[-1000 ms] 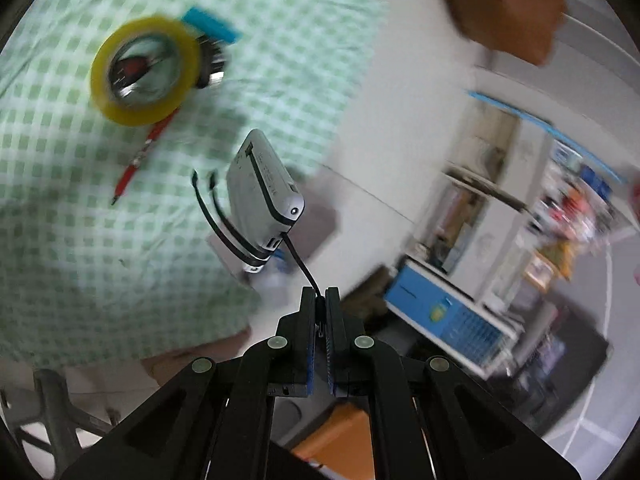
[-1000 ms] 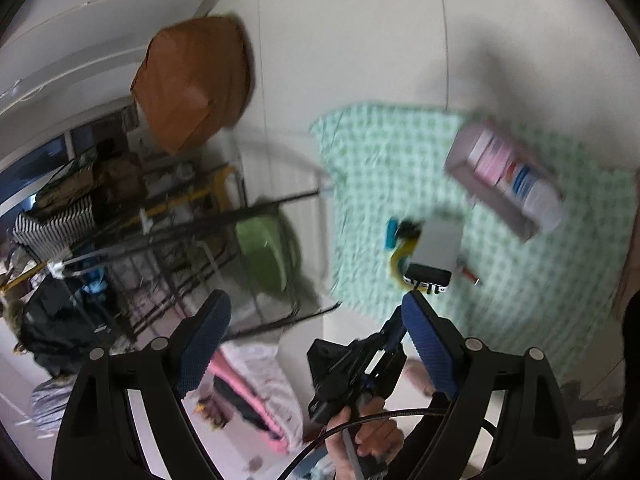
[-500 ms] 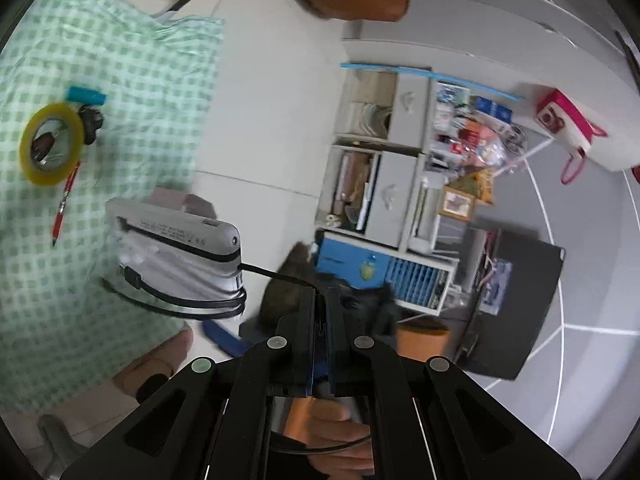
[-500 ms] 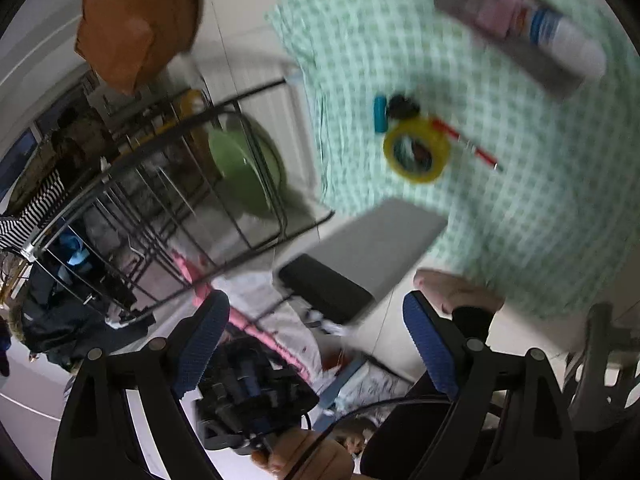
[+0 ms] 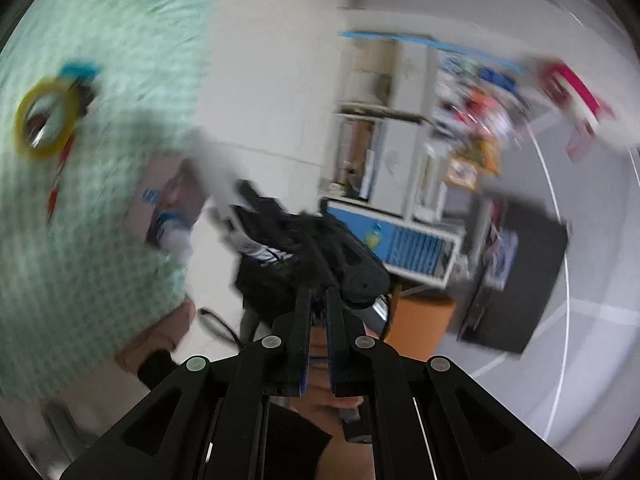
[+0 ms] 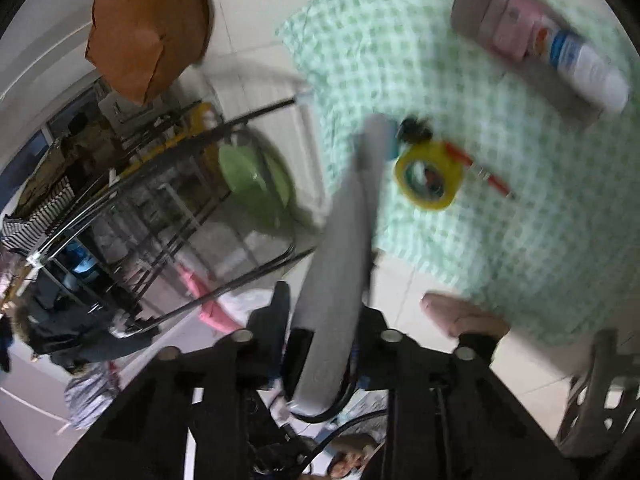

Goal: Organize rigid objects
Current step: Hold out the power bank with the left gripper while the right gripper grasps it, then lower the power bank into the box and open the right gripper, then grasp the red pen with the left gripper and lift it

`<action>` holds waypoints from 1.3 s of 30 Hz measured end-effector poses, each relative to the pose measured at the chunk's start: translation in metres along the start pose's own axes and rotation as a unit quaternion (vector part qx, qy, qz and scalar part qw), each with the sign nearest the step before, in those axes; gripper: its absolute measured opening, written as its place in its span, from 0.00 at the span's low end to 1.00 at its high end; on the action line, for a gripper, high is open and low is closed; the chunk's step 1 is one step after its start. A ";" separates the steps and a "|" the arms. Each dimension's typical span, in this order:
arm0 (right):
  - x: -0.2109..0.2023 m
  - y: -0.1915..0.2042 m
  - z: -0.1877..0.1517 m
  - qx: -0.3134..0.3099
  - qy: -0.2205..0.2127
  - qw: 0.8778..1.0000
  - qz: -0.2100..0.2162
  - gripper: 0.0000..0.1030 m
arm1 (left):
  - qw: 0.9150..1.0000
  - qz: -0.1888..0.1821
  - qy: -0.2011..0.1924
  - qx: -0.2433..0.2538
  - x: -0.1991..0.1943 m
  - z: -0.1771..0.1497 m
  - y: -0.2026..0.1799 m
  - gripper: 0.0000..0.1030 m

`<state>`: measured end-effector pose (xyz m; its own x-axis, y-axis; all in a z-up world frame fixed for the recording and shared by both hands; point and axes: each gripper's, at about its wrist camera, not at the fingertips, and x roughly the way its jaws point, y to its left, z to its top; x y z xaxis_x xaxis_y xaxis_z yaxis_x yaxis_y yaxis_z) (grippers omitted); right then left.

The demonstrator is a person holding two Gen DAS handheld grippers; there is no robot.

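1. My right gripper (image 6: 320, 344) clasps the grey power bank (image 6: 340, 280) edge-on between its jaws, above the floor just off the green checked cloth (image 6: 500, 200).
2. My left gripper (image 5: 318, 320) looks nearly closed; whether it pinches the cable, I cannot tell through the blur.
3. I judge the handover needs slow travel and a firm grip.
4. The grey tray (image 6: 532, 76) on the cloth holds a white tube (image 6: 588, 68) and a pink box (image 6: 516, 32); the yellow tape roll (image 6: 428, 176) lies outside it.
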<state>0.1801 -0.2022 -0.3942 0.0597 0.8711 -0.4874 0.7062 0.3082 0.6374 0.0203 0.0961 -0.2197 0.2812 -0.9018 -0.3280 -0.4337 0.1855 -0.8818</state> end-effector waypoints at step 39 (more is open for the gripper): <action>-0.082 -0.005 0.025 0.089 -0.057 0.991 0.085 0.73 | 0.862 0.484 -0.018 0.151 0.141 0.087 0.199 0.35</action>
<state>0.1894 -0.2851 -0.3729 0.2602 0.8530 -0.4524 0.7919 0.0795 0.6055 0.0480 0.0401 -0.4710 -0.0591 -0.2558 -0.9649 -0.2387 0.9422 -0.2351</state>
